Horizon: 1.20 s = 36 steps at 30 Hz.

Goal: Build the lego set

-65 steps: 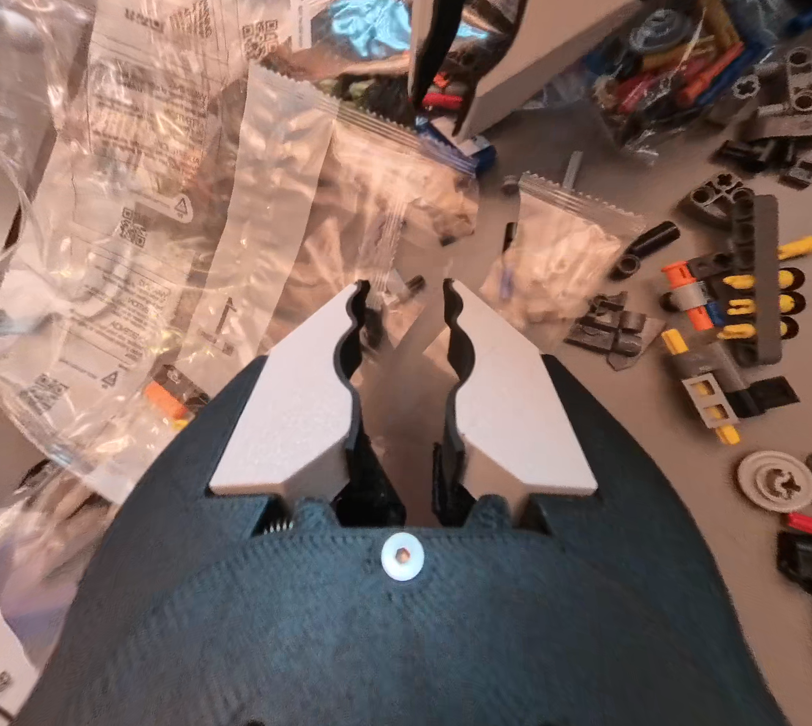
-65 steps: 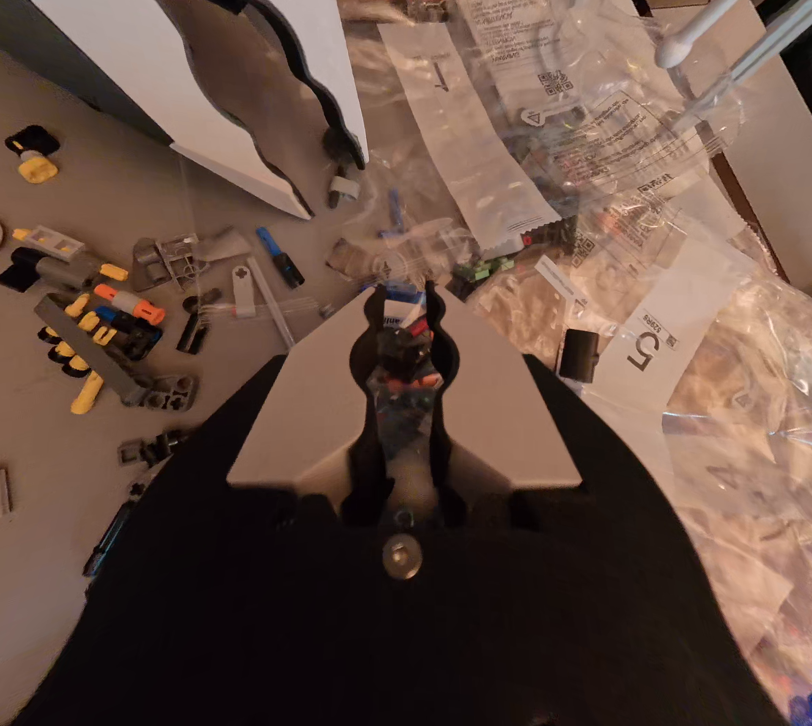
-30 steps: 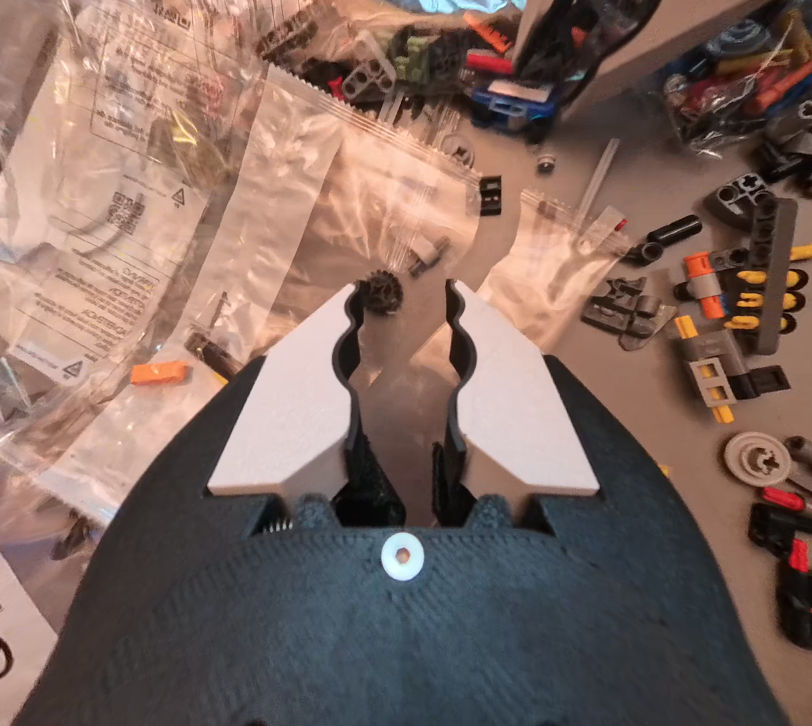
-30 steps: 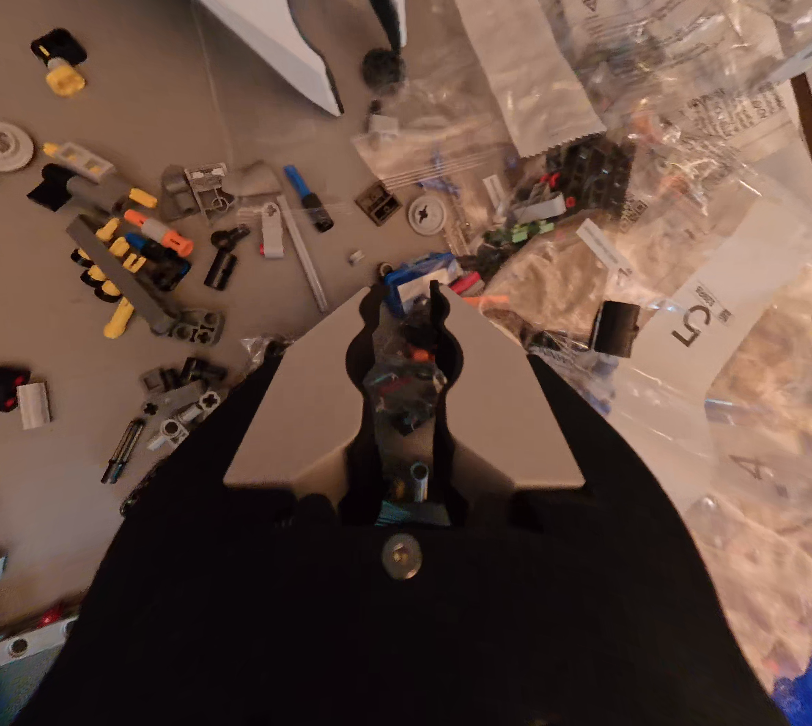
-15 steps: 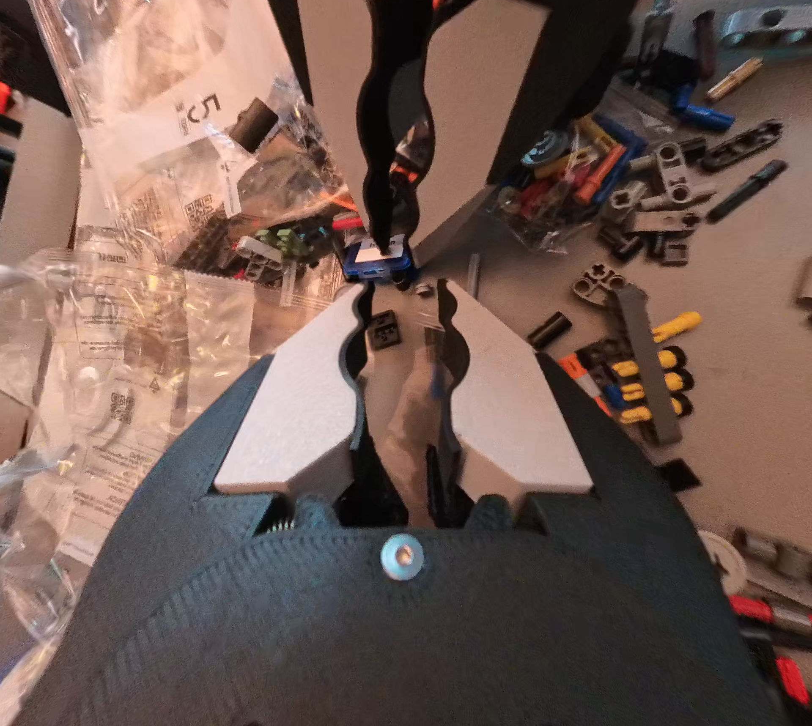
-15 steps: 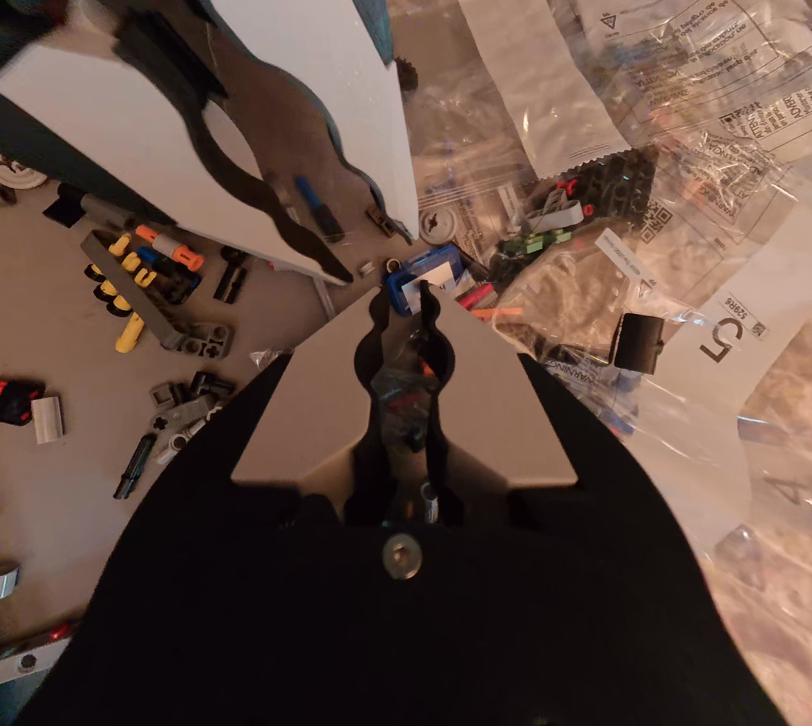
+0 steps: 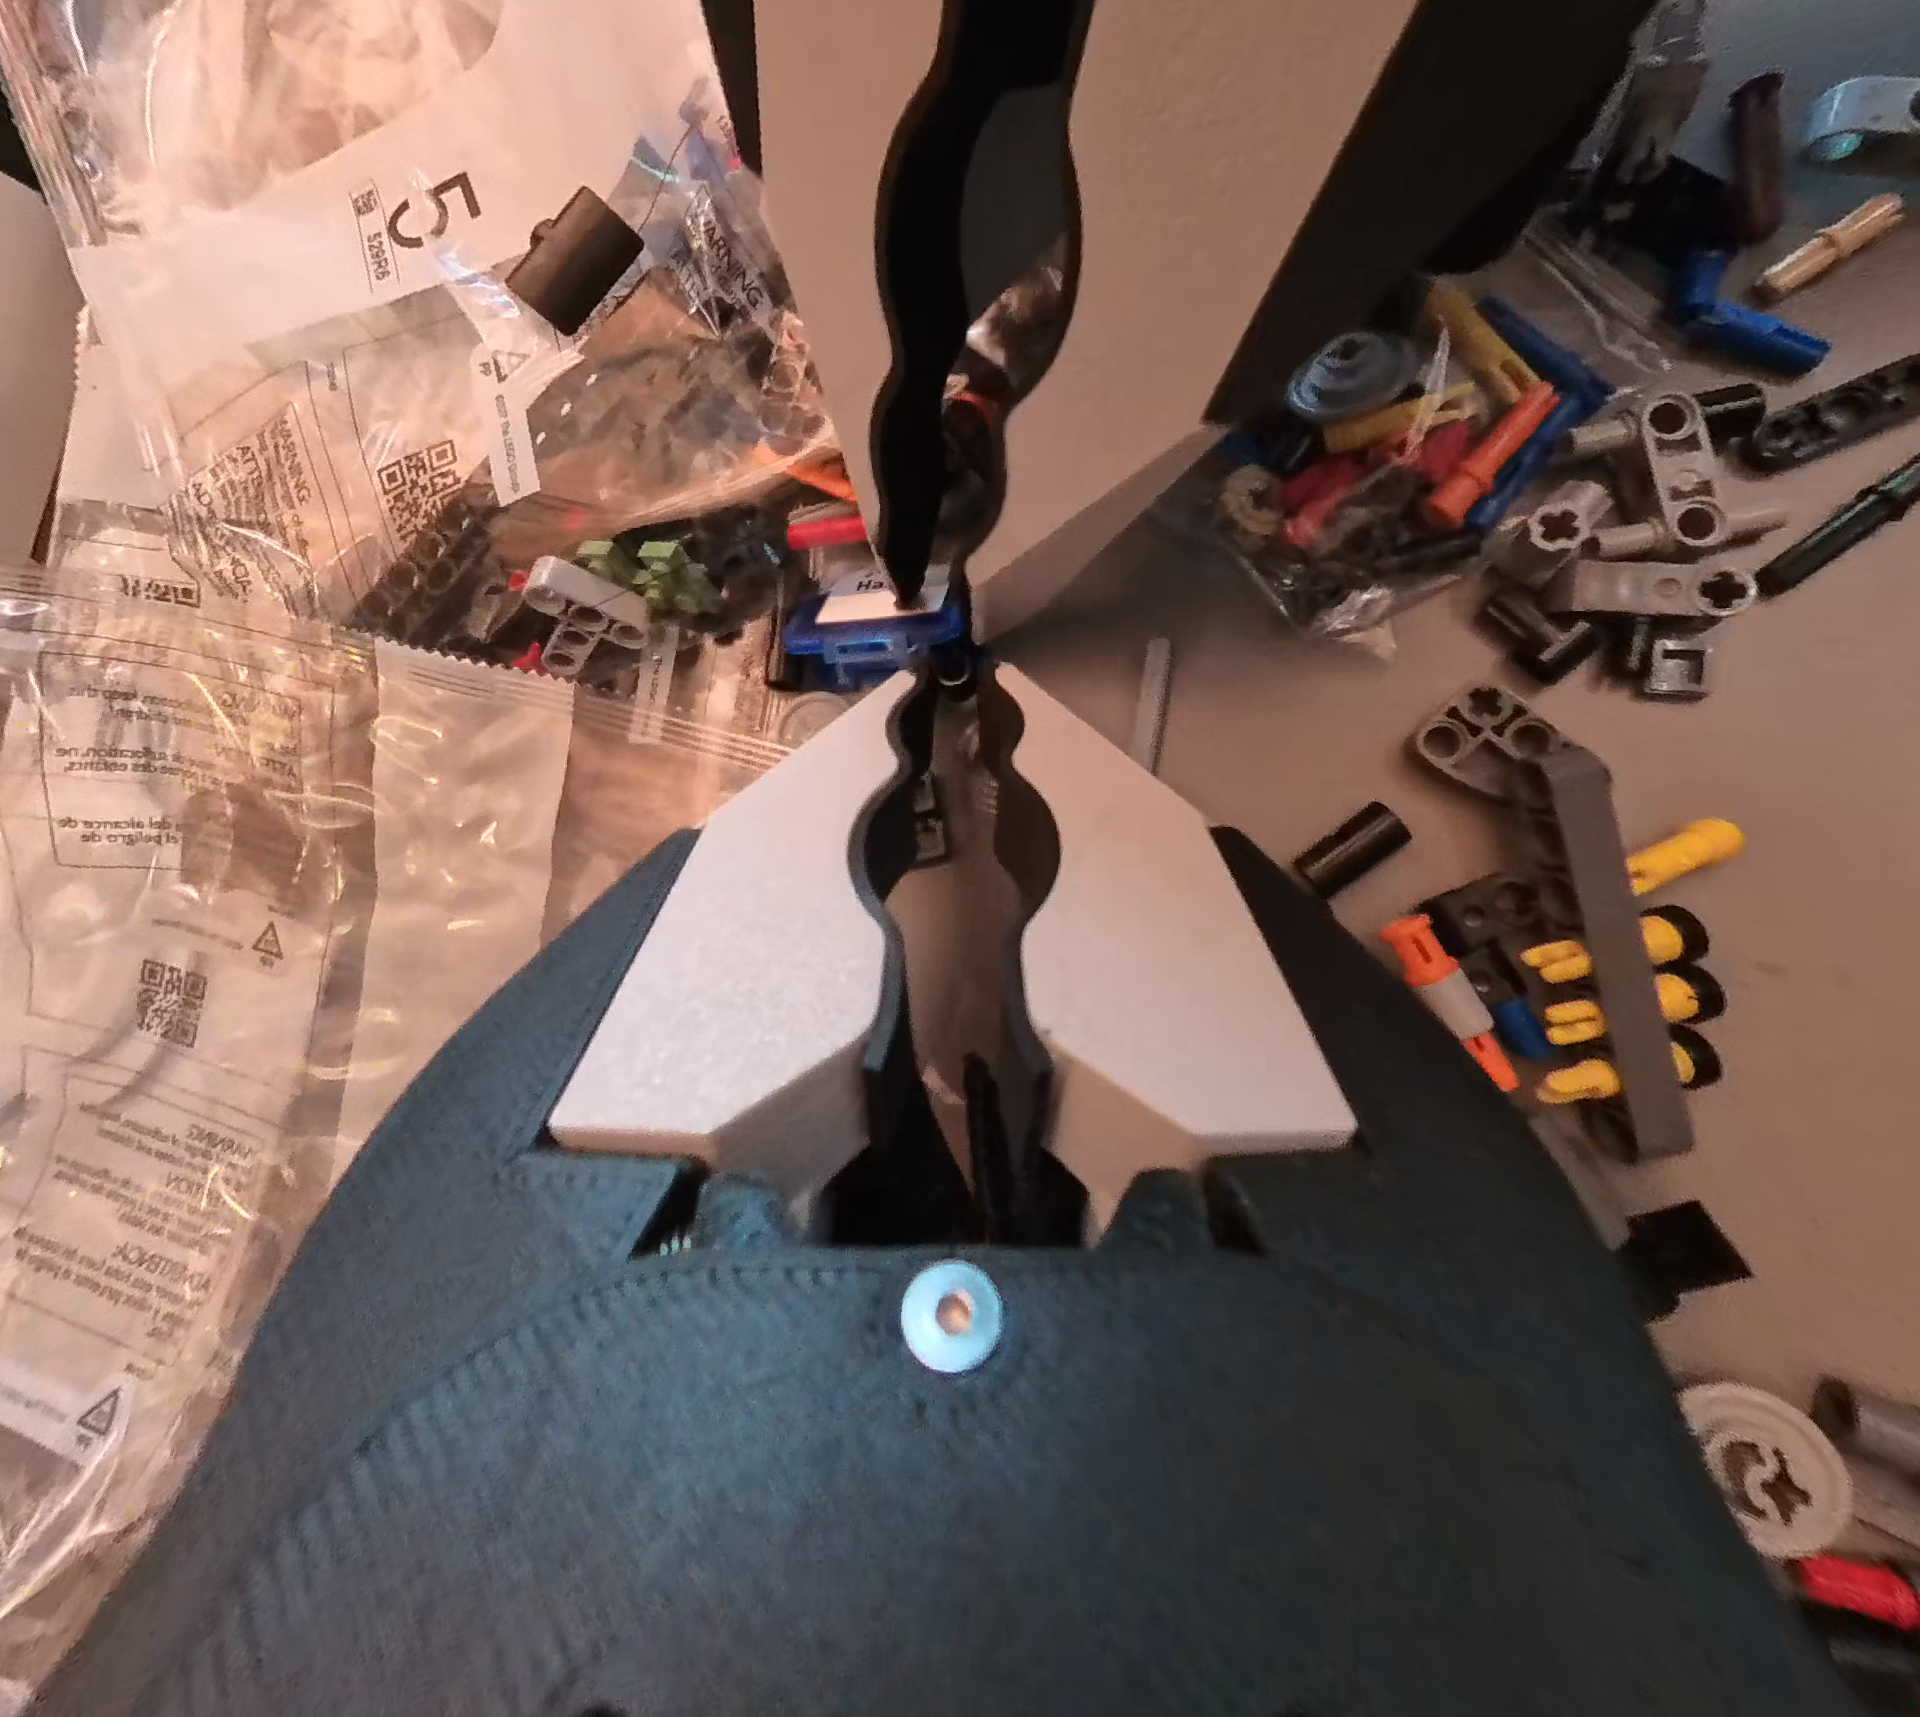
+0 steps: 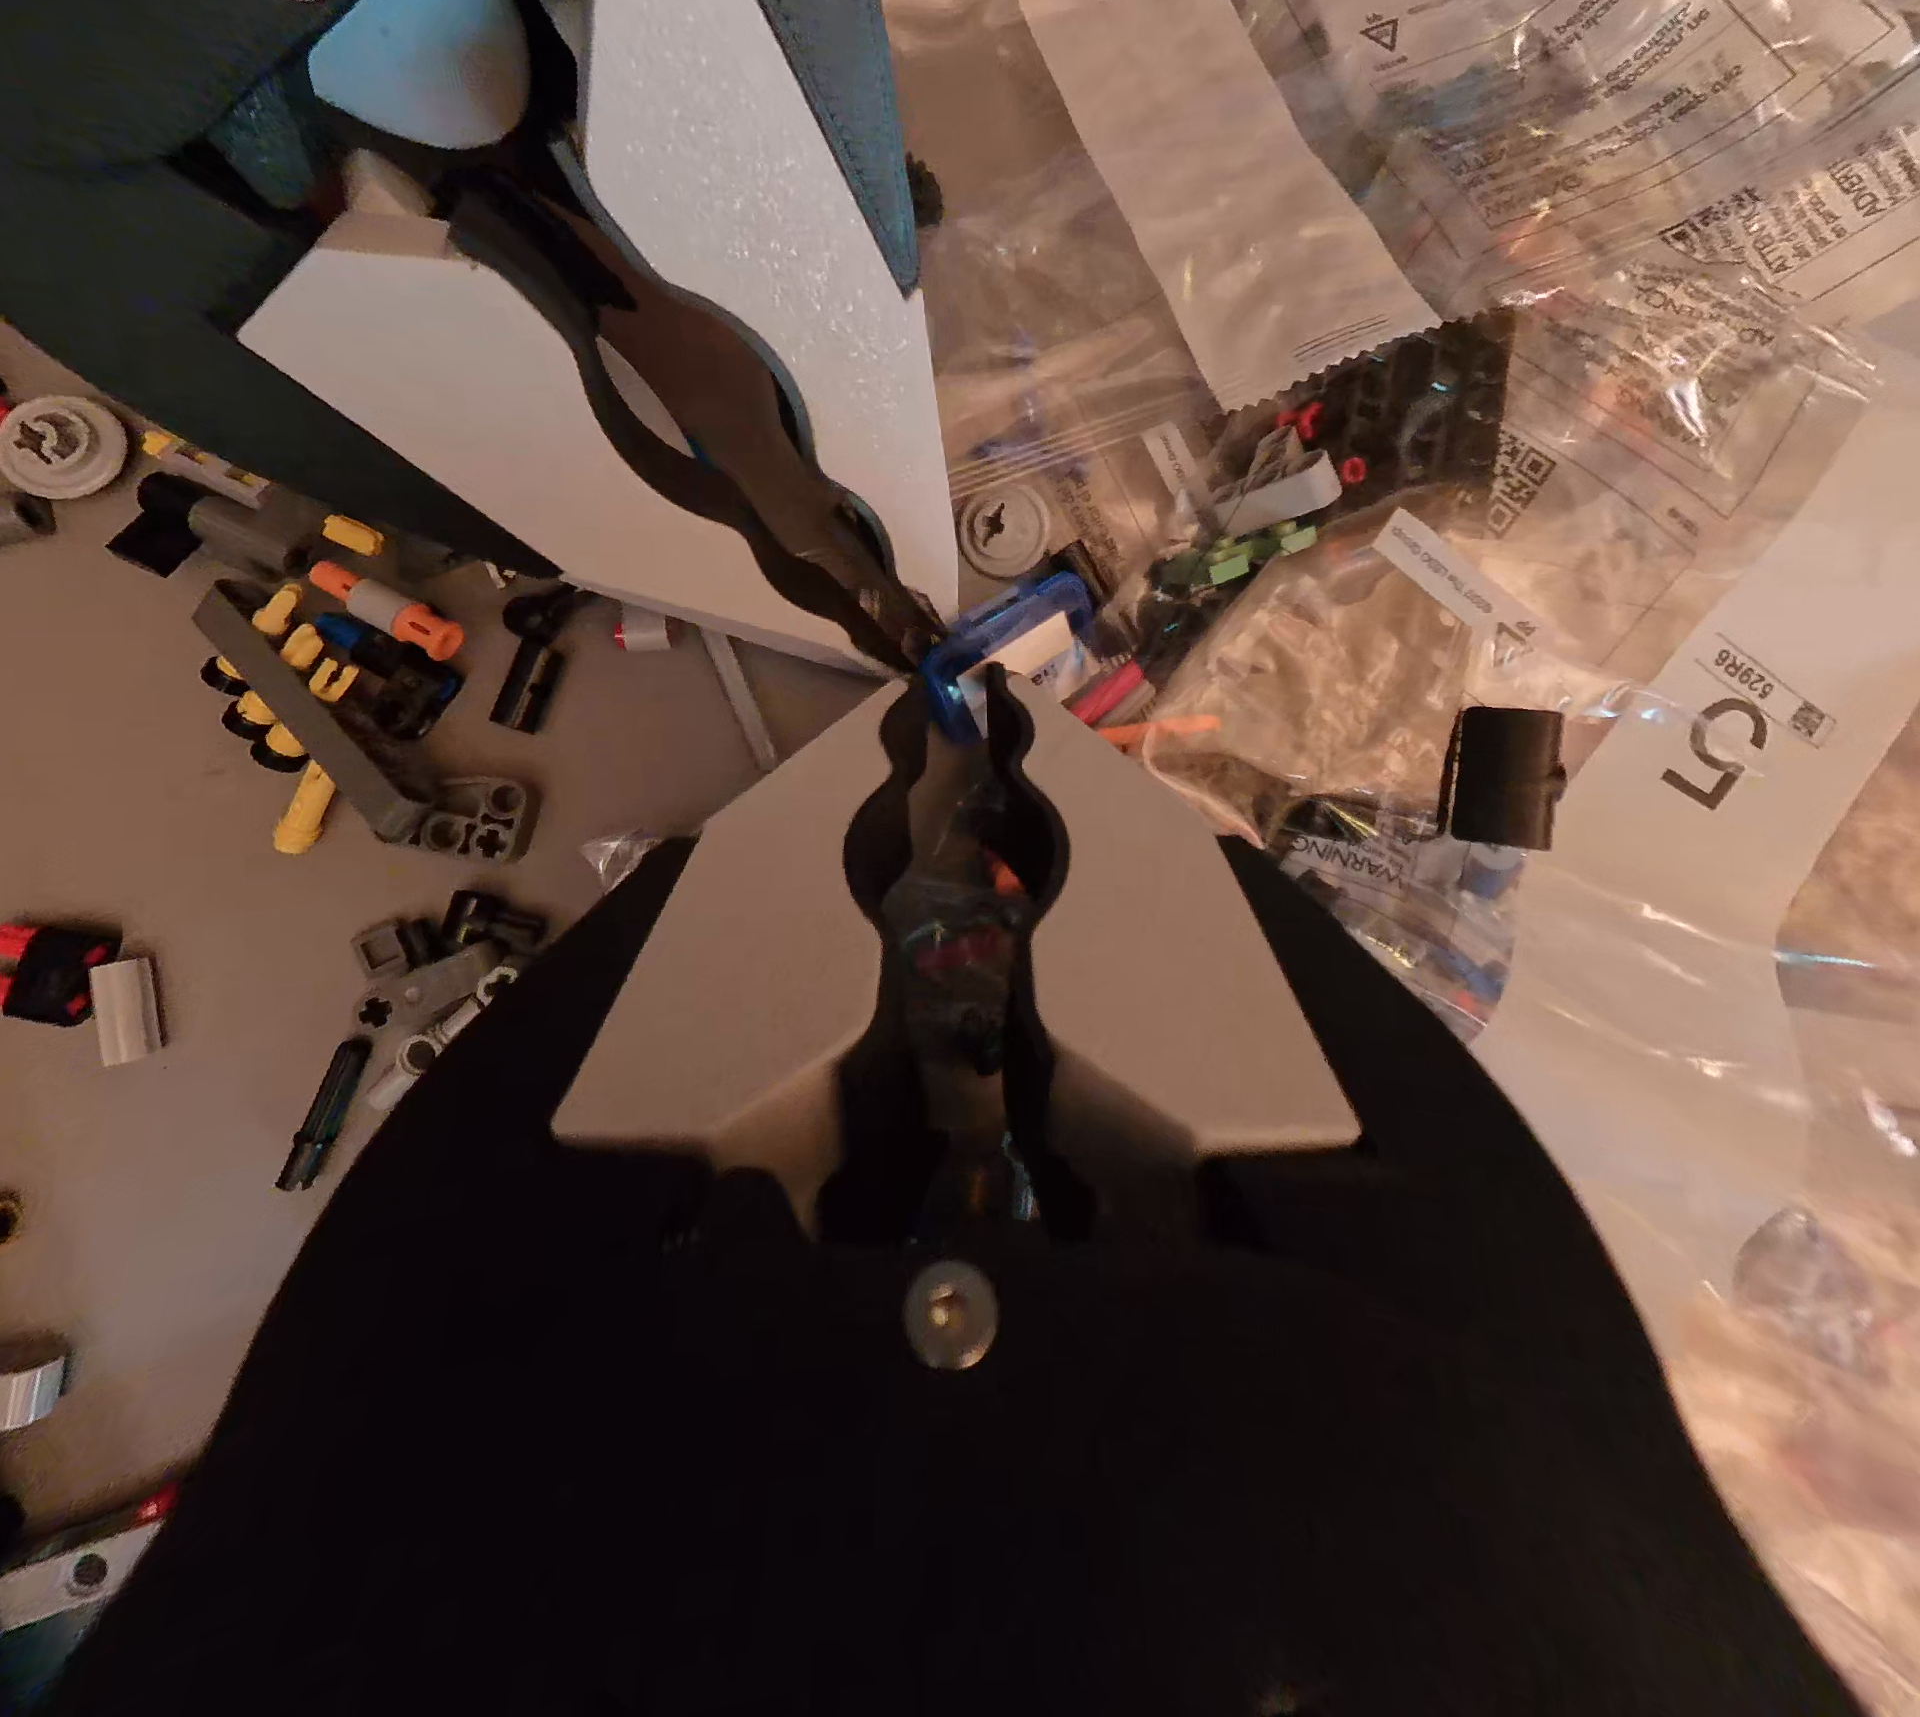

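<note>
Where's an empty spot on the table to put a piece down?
Bare grey table lies right of the long grey beam with yellow pins, and between its bent end and the thin pale rod. The side under clear plastic bags is crowded.

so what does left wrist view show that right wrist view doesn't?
Left only: tan axle pin, blue angled connector, long black perforated beam at far right.
Right only: small white curved brick beside a black-and-red piece.
Both: blue transparent brick with white label where the jaws meet, grey beam with yellow pins, numbered clear bag.
</note>
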{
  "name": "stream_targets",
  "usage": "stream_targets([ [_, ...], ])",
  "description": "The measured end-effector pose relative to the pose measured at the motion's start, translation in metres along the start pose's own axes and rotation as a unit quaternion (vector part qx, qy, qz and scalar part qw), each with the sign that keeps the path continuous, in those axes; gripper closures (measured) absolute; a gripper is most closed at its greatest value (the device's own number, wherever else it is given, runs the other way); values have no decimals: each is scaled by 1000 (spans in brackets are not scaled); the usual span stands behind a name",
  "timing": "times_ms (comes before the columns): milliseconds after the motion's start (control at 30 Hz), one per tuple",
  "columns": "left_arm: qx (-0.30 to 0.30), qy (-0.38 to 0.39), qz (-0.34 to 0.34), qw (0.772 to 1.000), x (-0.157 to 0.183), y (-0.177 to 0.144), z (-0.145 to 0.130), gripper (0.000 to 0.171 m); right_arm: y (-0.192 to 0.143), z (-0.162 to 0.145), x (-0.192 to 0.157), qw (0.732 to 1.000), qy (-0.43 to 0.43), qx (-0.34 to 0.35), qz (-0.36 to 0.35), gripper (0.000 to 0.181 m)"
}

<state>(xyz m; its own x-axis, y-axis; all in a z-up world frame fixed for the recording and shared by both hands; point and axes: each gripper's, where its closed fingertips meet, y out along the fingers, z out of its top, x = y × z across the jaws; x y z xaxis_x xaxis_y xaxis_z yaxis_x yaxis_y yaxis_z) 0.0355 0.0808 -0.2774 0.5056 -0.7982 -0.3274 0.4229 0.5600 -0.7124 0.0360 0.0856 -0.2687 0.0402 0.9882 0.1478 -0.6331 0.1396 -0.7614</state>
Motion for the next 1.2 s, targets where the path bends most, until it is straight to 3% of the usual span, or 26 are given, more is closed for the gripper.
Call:
stream_targets([
  [300, 15, -2, -15, 1000, 1, -11, 2, 166, -7, 1, 10, 1000, 4, 7, -26, 180],
  [433, 17, 10, -14, 1000, 2, -13, 3, 166, -13, 14, 3, 999, -2, 43, -15, 178],
  [567, 36, 25, -33, 998, 11, -18, 7, 166, -6, 0, 7, 999, -20, 2, -33, 179],
  [700, 68, 38, -24, 997, 8, -29, 16, 166, -19, 14, 9, 998, -8, 50, -32, 174],
  [833, 111, 63, -32, 991, 12, -41, 24, 166, -36, 32, 0, 991, 35, 126, 29, 170],
  [1033, 127, 143, 45, 980, 4, -53, 36, 166, -47, 37, -2, 972, 120, 175, 99, 172],
  [1200, 147, 173, 97, 969, -4, -63, 47, 166, -69, 50, -1, 937, 178, 250, 167, 167],
])
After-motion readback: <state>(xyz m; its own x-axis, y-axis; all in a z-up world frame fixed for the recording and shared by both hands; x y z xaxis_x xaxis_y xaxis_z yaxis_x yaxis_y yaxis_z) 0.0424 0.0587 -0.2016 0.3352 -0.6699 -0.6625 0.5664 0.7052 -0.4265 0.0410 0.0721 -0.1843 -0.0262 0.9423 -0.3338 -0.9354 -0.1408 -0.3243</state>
